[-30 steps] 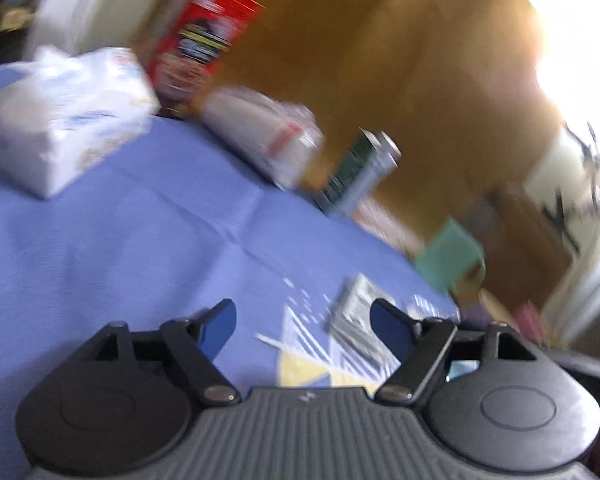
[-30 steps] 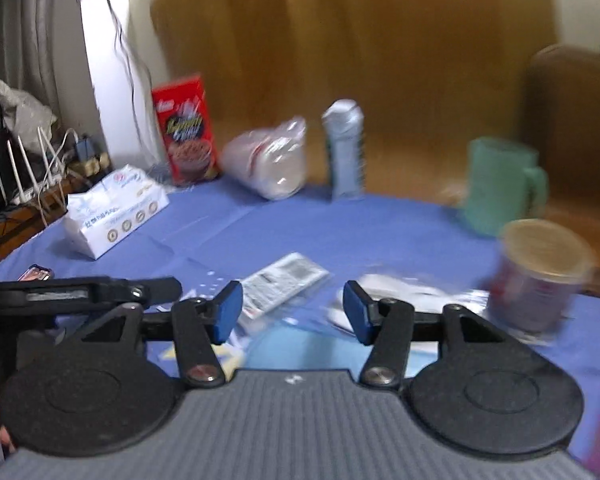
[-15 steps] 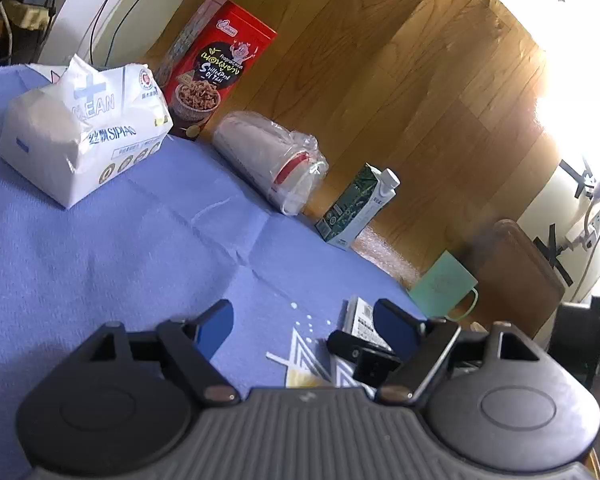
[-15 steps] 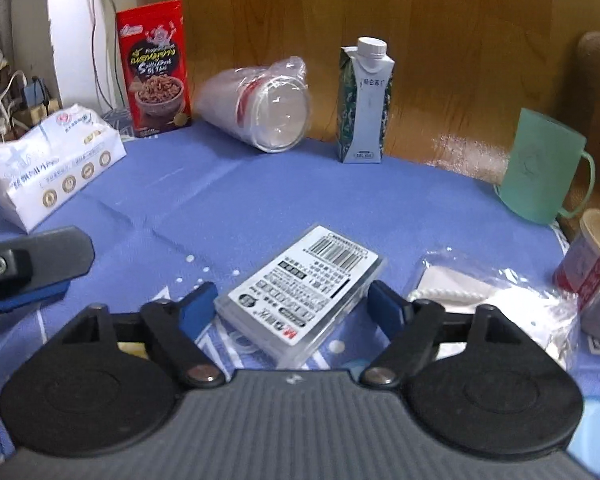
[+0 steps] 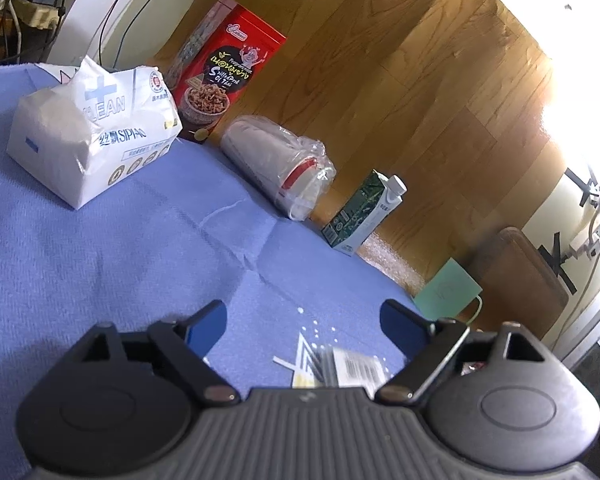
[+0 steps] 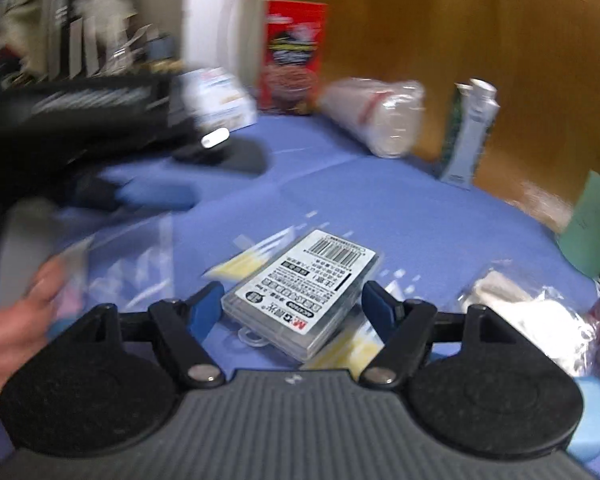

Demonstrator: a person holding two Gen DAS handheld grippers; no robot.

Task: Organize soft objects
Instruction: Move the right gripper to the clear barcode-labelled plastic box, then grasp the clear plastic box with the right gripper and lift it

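left tongs (image 6: 156, 196) blurred, clear case (image 5: 354, 370) half hidden

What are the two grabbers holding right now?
Nothing. The right hand-held gripper stands open around the clear plastic case; the left hand-held gripper is open over the blue cloth.

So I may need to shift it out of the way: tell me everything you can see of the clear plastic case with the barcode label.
The clear plastic case is a flat, hard-looking rectangular box with a white label printed in black: a barcode at its far end, rows of text, a red logo nearest the camera. A small clear hanging tab sticks out near the camera. It lies flat and askew on the blue tablecloth, partly over yellow-patterned paper. It sits between the open right claw's fingers, seemingly untouched.
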